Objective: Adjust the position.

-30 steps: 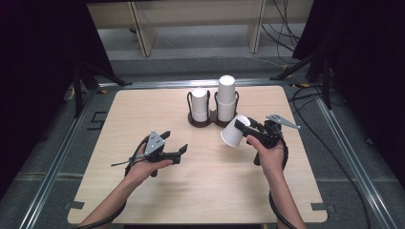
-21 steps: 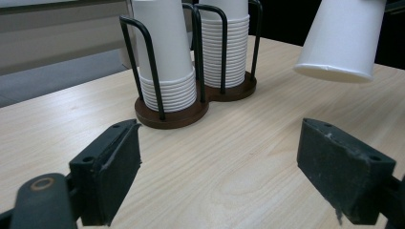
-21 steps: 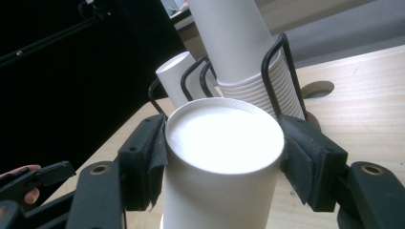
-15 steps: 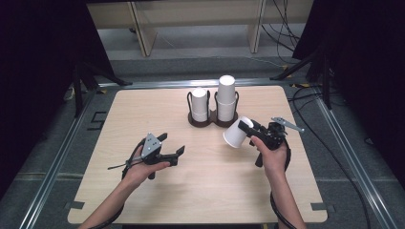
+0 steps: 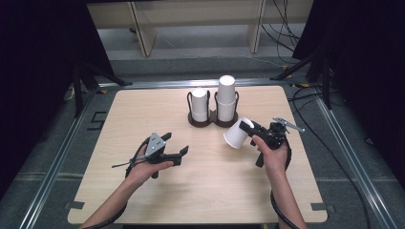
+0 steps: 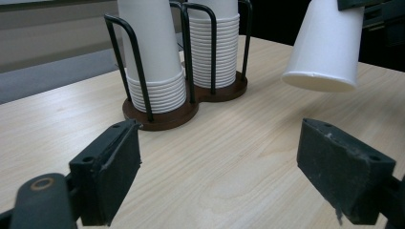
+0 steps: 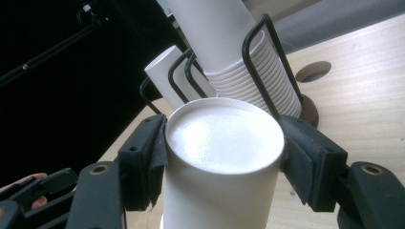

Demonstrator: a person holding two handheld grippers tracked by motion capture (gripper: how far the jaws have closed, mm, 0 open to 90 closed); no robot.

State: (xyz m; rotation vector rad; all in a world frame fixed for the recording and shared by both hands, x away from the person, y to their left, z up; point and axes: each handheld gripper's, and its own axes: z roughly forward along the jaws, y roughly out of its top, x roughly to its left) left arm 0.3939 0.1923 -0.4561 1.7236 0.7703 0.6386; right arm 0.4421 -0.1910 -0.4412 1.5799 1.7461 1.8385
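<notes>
paper cup (image 5: 237,134) clenched in right gripper (image 5: 248,130) jaws over pale wooden table (image 5: 143,109); left gripper (image 5: 177,144) jaws released; dark room.

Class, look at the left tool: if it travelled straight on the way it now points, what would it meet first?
Probably the cup holder with its stacked paper cups, which stands ahead between the open left tool's jaws. The way there looks free over bare table, though depth is uncertain.

Wooden table (image 5: 143,114), wire cup holder (image 5: 212,121), two cup stacks (image 5: 226,98)
</notes>
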